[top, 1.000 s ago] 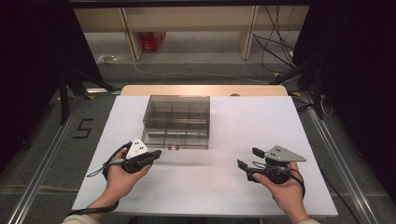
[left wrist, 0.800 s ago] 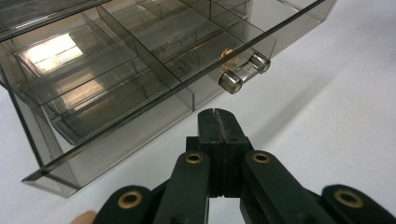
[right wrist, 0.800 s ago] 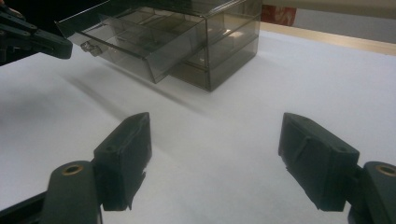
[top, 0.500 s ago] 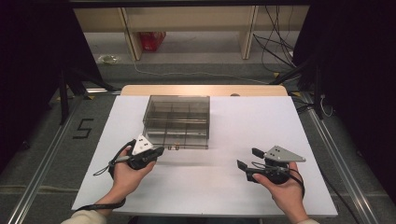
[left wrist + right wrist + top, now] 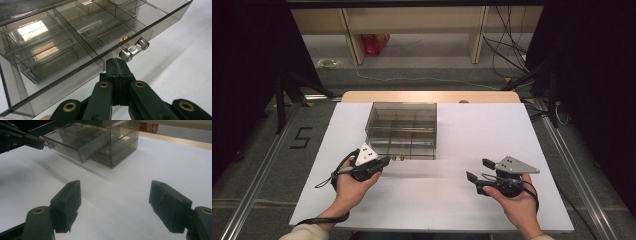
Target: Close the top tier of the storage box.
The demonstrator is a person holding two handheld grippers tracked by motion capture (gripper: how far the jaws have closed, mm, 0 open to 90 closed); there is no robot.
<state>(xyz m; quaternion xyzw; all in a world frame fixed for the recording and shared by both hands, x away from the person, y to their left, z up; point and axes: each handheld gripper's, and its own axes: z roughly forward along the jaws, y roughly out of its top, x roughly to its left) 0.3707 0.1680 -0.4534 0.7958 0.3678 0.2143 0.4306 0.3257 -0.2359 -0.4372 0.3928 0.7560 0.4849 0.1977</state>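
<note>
A smoky clear drawer cabinet stands mid-table. Its lowest drawer sticks out a little toward me, and I see nothing inside its compartments. The drawer front carries a clear bar handle. My left gripper is shut with nothing between its jaws, its tip right at the handle's left end, under the drawer's front edge. My right gripper rests open near the table's front right, apart from the cabinet and holding nothing.
The white table has a wooden strip along its far edge. Beyond it are shelf legs, cables and a red object on the floor. Metal rails run along both sides.
The left hand has edged slightly right and forward, toward the drawer handle. The right hand has stayed where it was.
</note>
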